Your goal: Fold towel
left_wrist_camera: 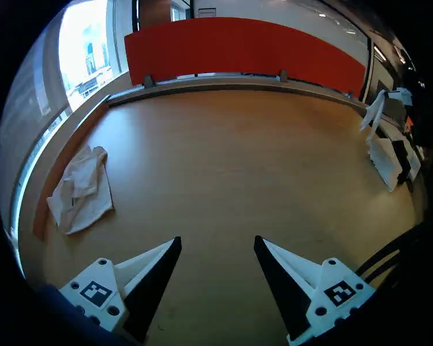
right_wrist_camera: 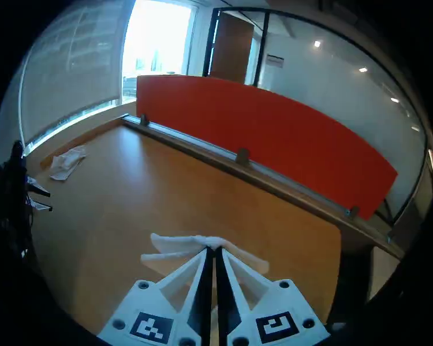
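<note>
Fingers [right_wrist_camera: 200, 282] of right gripper [right_wrist_camera: 212, 251] pinch bunched white towel [right_wrist_camera: 170, 243].

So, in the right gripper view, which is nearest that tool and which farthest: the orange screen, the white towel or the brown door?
1. White towel, pinched at the right tool's tips.
2. Orange screen, along the table's far edge.
3. Brown door, upper middle, beyond the screen.

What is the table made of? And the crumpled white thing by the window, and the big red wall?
Table: looks like wood or wood-look laminate, smooth, with faint grain and a soft sheen. Crumpled towel: soft cloth, matte, with floppy folds. Red panel: smooth, flat, even colour; plastic or painted board, I cannot tell which.
</note>
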A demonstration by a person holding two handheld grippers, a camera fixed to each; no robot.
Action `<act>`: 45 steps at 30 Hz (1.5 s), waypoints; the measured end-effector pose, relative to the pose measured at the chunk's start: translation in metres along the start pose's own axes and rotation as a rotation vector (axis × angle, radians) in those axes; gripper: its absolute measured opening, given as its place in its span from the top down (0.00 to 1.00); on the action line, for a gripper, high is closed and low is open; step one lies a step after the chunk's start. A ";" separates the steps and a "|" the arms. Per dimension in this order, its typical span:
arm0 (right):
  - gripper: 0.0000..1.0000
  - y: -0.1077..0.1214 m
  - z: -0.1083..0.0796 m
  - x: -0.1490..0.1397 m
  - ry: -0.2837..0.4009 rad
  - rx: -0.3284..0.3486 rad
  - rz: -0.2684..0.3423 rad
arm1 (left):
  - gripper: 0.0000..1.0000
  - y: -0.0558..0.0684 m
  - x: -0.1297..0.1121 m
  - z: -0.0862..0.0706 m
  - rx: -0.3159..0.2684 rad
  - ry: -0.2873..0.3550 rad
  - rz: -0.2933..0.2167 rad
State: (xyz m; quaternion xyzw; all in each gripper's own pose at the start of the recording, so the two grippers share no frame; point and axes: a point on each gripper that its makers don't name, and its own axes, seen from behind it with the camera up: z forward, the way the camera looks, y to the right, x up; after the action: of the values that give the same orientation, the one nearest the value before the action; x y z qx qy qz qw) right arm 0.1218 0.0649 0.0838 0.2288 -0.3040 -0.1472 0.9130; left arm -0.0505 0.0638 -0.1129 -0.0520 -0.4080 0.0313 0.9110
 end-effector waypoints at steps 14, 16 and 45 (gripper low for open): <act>0.97 0.066 -0.020 -0.015 -0.026 -0.080 0.036 | 0.07 0.010 0.010 0.004 -0.004 0.000 0.023; 0.97 0.070 -0.023 -0.017 -0.029 -0.086 0.038 | 0.07 0.012 0.011 0.005 -0.006 0.001 0.026; 0.97 0.083 -0.089 -0.157 -0.212 -0.176 0.146 | 0.07 0.017 0.009 0.002 -0.018 -0.002 0.052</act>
State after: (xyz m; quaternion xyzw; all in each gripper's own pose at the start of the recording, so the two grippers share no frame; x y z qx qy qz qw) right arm 0.0672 0.2292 -0.0139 0.1084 -0.4003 -0.1298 0.9007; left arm -0.0464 0.0812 -0.1075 -0.0706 -0.4075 0.0512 0.9090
